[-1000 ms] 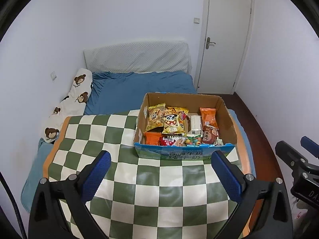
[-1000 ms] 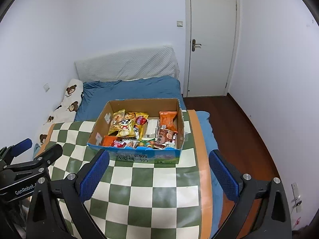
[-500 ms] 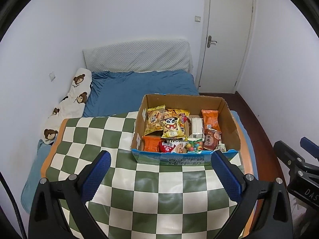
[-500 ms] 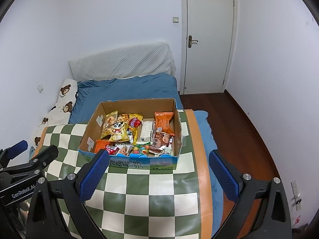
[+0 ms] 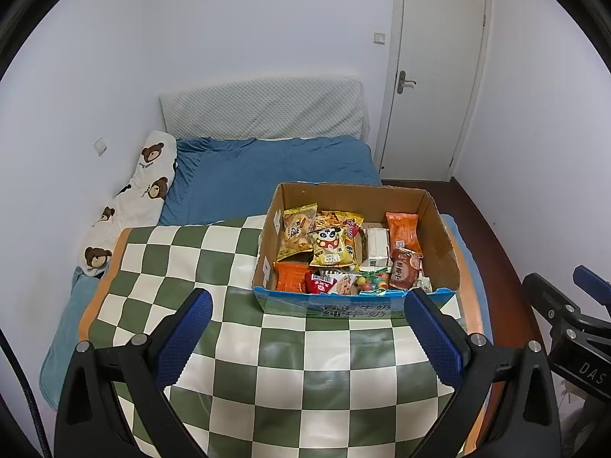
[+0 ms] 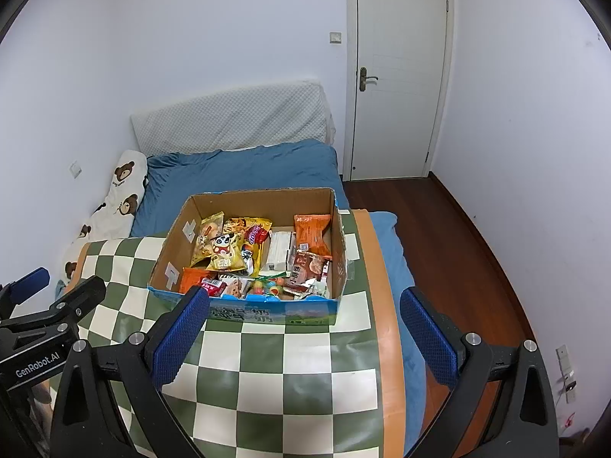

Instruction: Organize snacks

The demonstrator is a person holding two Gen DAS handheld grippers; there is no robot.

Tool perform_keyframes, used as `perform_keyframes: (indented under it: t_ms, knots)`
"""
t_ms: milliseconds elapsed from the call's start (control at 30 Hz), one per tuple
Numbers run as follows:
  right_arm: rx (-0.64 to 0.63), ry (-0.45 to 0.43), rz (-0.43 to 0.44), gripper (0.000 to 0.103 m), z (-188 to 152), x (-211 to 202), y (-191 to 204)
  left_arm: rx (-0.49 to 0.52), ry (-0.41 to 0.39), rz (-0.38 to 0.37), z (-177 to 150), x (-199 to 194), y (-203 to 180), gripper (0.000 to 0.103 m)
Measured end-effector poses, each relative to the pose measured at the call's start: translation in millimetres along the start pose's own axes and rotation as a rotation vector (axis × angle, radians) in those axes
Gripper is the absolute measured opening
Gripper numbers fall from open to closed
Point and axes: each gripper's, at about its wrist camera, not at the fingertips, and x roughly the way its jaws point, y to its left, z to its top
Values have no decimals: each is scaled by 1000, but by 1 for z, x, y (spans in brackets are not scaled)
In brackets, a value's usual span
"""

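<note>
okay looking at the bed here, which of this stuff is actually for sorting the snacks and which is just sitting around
For the job:
cardboard box
snack packets inside, e.g. panda packet, orange packet
checkered cloth
left gripper and right gripper, both open and empty

Just sitting around:
bear-print pillow
blue bedsheet
white door

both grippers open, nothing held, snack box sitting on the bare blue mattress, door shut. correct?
One thing is off: the box sits on the green-and-white checkered cloth, not on the bare blue mattress, which lies beyond it. Both wrist views show this. The rest holds: the left gripper and right gripper are open and empty, and the door is shut.
</note>
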Motion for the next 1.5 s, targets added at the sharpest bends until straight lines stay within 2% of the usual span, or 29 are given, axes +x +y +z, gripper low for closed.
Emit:
perform_keyframes:
  t_ms: [1500]
  knots:
    - [-6,-12,2,102,2,-6,-3,2,-13,-1,3,-14,-1,103]
